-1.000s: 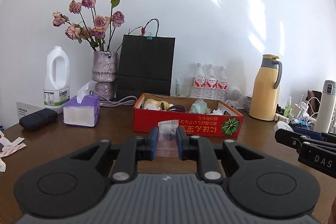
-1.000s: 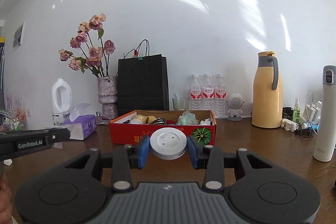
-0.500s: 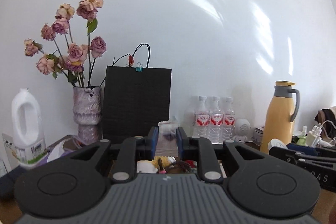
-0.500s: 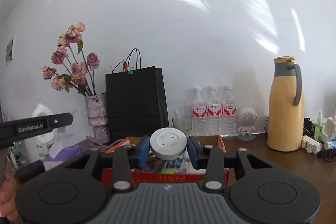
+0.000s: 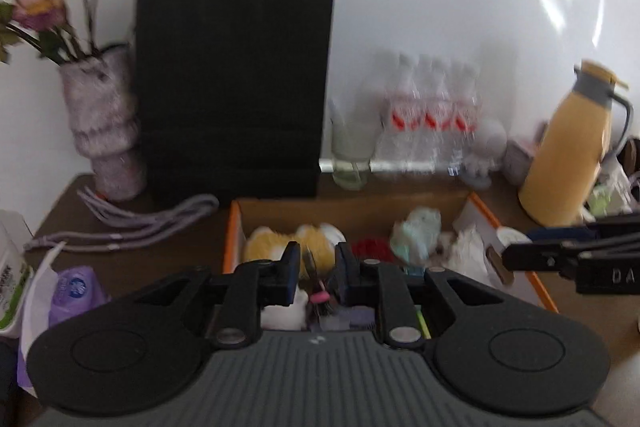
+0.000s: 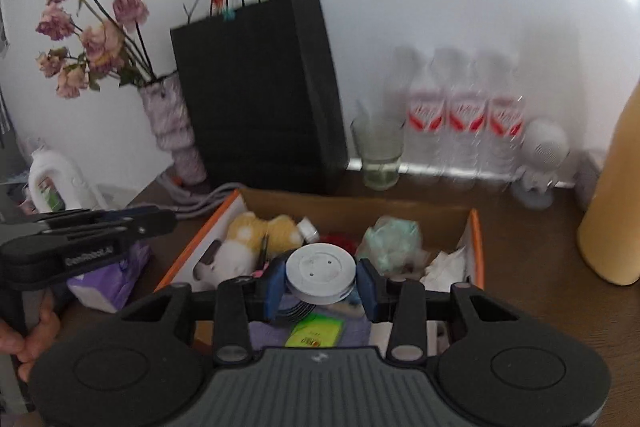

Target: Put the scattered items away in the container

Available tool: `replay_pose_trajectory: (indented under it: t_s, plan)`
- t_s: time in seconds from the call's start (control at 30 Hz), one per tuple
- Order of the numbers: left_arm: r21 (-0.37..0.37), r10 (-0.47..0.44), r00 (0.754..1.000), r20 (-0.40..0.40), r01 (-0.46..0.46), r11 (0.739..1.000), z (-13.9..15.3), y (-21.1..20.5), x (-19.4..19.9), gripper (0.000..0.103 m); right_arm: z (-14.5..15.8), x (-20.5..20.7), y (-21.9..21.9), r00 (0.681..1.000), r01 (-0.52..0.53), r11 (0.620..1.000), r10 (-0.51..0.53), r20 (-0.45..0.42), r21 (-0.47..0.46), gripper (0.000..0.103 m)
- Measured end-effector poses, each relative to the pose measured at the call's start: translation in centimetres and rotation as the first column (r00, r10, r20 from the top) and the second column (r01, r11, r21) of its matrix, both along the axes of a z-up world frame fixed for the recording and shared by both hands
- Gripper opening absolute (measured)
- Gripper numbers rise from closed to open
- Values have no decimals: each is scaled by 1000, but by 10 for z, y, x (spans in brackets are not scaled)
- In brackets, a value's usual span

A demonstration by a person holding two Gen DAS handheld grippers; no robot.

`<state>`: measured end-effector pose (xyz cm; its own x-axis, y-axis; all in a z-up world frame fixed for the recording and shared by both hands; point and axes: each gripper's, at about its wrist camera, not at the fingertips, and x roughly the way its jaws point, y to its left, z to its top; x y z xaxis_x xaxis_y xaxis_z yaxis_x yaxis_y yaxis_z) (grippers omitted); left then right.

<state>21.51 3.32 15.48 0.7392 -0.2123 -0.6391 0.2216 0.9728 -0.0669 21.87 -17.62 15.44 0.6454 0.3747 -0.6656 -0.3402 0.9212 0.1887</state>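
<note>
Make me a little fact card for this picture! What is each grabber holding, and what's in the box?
Right gripper: shut on a white round disc, above the box
Left gripper: above the box; too blurry to tell if it holds anything
Box: open, on the brown table, in front of a black paper bag
Inside: yellow plush toy, pale green bundle

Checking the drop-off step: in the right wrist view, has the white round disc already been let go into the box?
No. The white disc sits clamped between the right gripper pads, held above the open box.
</note>
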Motion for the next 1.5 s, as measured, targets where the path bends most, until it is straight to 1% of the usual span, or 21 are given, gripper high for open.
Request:
replay_pose_trajectory:
  t_s: [0.03,0.07,0.1,0.17,0.3,0.4,0.47,0.5,0.53,0.67,0.77,0.83,0.87,1.03,1.17,1.23,1.27,1.33,1.4,1.47,1.5]
  plan:
    - [9,-61,995,-77,62,998,-6,-4,11,25,-4,14,2,999,3,1000,-5,-44,-31,38]
    - [36,-84,986,-141,90,995,-14,-8,20,25,-11,26,5,996,14,998,-19,-84,-66,38]
    - [73,-63,982,-179,77,994,-22,-12,27,24,-20,36,7,991,17,996,-28,-128,-89,38]
    - [128,-44,971,-235,76,989,-41,-17,37,22,-42,50,9,975,11,995,-34,-221,-102,38]
    - [140,-19,952,-306,65,988,-70,-15,49,21,-80,57,20,946,-23,988,-28,-322,-153,38]
    - [144,-10,945,-328,60,988,-79,-14,55,24,-86,59,26,937,-42,989,-11,-349,-144,42]
    - [140,-9,939,-344,61,988,-80,-12,56,32,-85,60,27,928,-47,991,-4,-373,-127,59]
    - [136,-13,938,-347,64,989,-80,-11,55,43,-83,59,27,927,-48,991,-3,-374,-127,63]
    - [136,-12,938,-346,63,989,-80,-10,54,51,-80,58,26,930,-45,990,-8,-367,-135,66]
    - [122,-6,923,-386,58,991,-90,-10,50,49,-82,54,21,938,-32,984,-31,-346,-176,67]
    - [150,-9,924,-382,72,986,-93,-15,45,47,-82,51,13,938,-11,981,-57,-343,-193,67]
    - [127,-12,915,-402,69,989,-94,-16,44,39,-81,49,9,936,-3,979,-70,-346,-204,67]
    - [133,-2,917,-398,60,989,-92,-16,43,39,-81,47,7,935,1,979,-74,-346,-206,67]
    - [166,-19,931,-364,85,983,-81,-26,33,43,-81,42,-3,931,18,976,-96,-351,-218,68]
    - [174,4,943,-334,57,983,-70,-28,28,46,-79,41,-6,921,29,975,-111,-373,-219,69]
    - [181,29,952,-305,28,983,-60,-29,26,59,-73,40,-6,926,38,975,-116,-360,-218,69]
    - [185,40,958,-283,13,983,-54,-29,23,61,-68,38,-5,931,45,977,-117,-344,-209,70]
    - [187,63,979,-194,-26,982,-42,-30,16,79,-57,33,-7,949,69,984,-116,-293,-167,75]
    - [191,100,994,-52,-88,978,-29,-30,1,89,-45,21,-10,972,106,989,-125,-197,-104,82]
    - [185,126,985,119,-146,972,-24,-31,-19,98,-40,3,-12,987,150,987,-153,-55,-55,86]
    - [163,130,969,210,-166,973,-24,-32,-30,103,-41,-7,-13,985,170,985,-169,29,-34,86]
